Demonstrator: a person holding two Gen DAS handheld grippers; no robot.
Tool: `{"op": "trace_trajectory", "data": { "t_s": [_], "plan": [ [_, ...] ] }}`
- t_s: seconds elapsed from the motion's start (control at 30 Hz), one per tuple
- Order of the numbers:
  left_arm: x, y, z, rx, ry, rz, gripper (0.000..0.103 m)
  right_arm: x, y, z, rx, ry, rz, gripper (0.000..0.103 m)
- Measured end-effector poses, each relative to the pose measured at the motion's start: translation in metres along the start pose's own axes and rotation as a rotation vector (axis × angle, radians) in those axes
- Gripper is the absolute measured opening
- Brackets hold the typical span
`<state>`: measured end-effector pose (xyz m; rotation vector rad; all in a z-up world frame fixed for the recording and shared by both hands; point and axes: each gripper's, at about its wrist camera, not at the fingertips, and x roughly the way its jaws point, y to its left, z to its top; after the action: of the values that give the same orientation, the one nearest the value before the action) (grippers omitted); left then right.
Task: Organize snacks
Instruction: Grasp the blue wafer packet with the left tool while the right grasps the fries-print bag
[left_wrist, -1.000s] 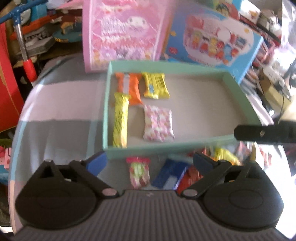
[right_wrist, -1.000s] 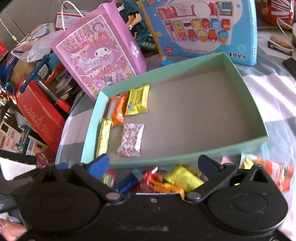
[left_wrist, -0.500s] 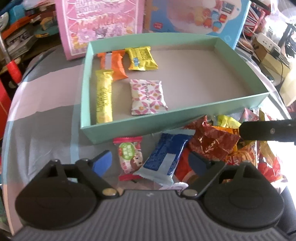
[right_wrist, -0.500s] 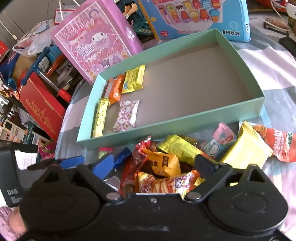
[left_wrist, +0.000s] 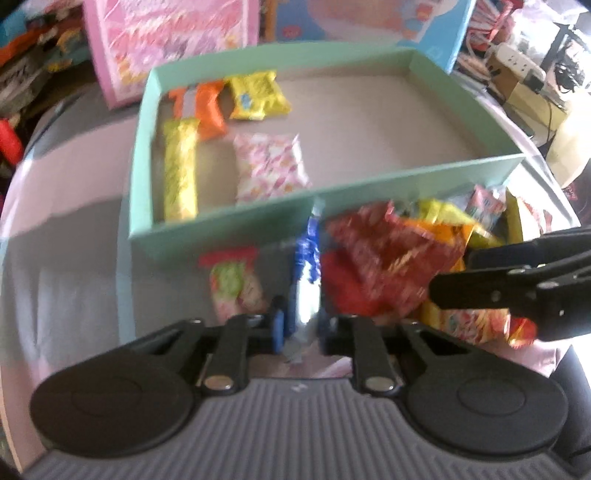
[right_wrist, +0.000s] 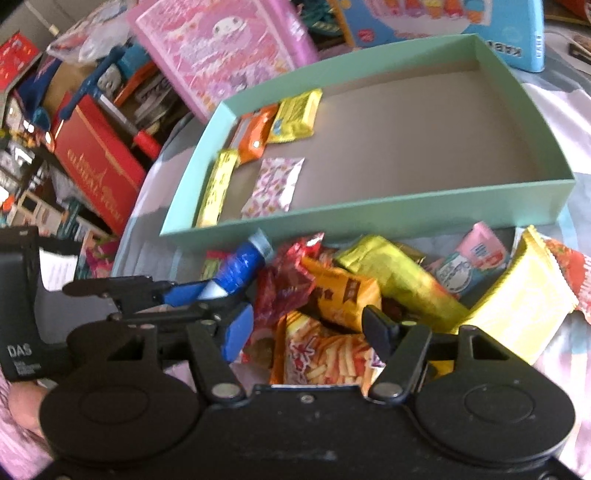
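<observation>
A mint-green box (left_wrist: 229, 229) (right_wrist: 369, 210) holds several snacks at its left end: a yellow bar (left_wrist: 180, 166), an orange pack (left_wrist: 208, 107), a yellow pack (left_wrist: 258, 94) and a pink patterned pack (left_wrist: 271, 168). A pile of loose snacks (right_wrist: 351, 295) lies in front of the box. My left gripper (left_wrist: 301, 328) is shut on a blue and silver packet (left_wrist: 304, 280) (right_wrist: 232, 273), held edge-up. My right gripper (right_wrist: 308, 334) is open over the pile, above an orange fries pack (right_wrist: 321, 354).
A pink gift bag (right_wrist: 221, 48) and a blue toy box (right_wrist: 443, 22) stand behind the mint box. A red box (right_wrist: 96, 162) and clutter lie to the left. A small red-green candy pack (left_wrist: 232, 284) lies in front of the box.
My left gripper has closed on the blue packet and tipped it on edge. My right gripper has moved lower and closer over the snack pile.
</observation>
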<state>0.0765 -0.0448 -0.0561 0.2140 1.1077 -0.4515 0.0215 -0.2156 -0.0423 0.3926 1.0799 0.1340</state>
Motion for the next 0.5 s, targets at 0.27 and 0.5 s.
{"op": "trace_trajectory", "data": {
  "t_s": [0.27,0.5],
  "plan": [
    [-0.007,0.022,-0.020,-0.079,0.011,-0.004,0.015,-0.001,0.011,-0.018,-0.103,0.047,-0.028,0.067],
    [-0.009,0.023,-0.015,-0.092,-0.006,0.015,0.023,0.003,0.020,-0.037,-0.235,0.090,-0.101,0.070]
  ]
}}
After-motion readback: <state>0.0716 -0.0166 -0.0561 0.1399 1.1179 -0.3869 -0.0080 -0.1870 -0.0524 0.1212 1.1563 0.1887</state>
